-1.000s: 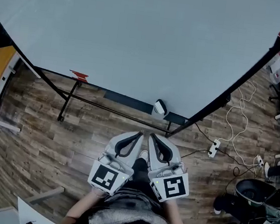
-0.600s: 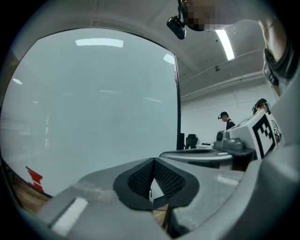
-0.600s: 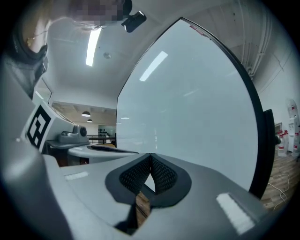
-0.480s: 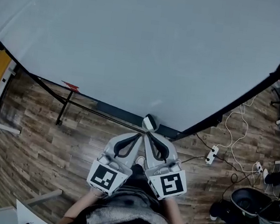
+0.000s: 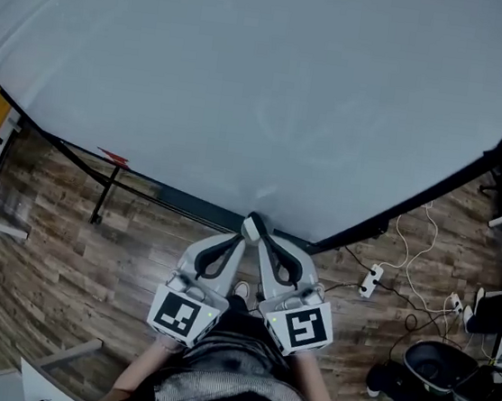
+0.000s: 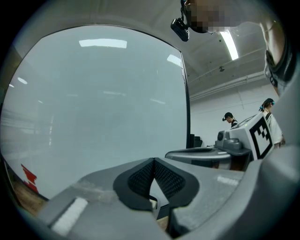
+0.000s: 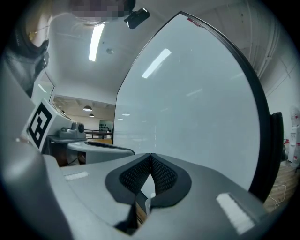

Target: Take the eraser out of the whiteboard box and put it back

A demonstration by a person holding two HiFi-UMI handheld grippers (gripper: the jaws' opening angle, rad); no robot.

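Left tongs (image 5: 238,237) and right tongs (image 5: 263,240) both pinched shut, empty. Eraser (image 5: 252,226) sat on whiteboard (image 5: 248,77) ledge, just ahead of tips. Risk: closed tips could knock it off.

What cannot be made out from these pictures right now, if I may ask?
1. Head view: the small white-and-dark thing at the whiteboard's lower edge is partly covered by the tips of the left gripper and right gripper; eraser or box, I cannot tell.
2. Both gripper views: each gripper's own body hides the board's lower edge.
3. Head view: the red thing on the board's frame is too small to identify.
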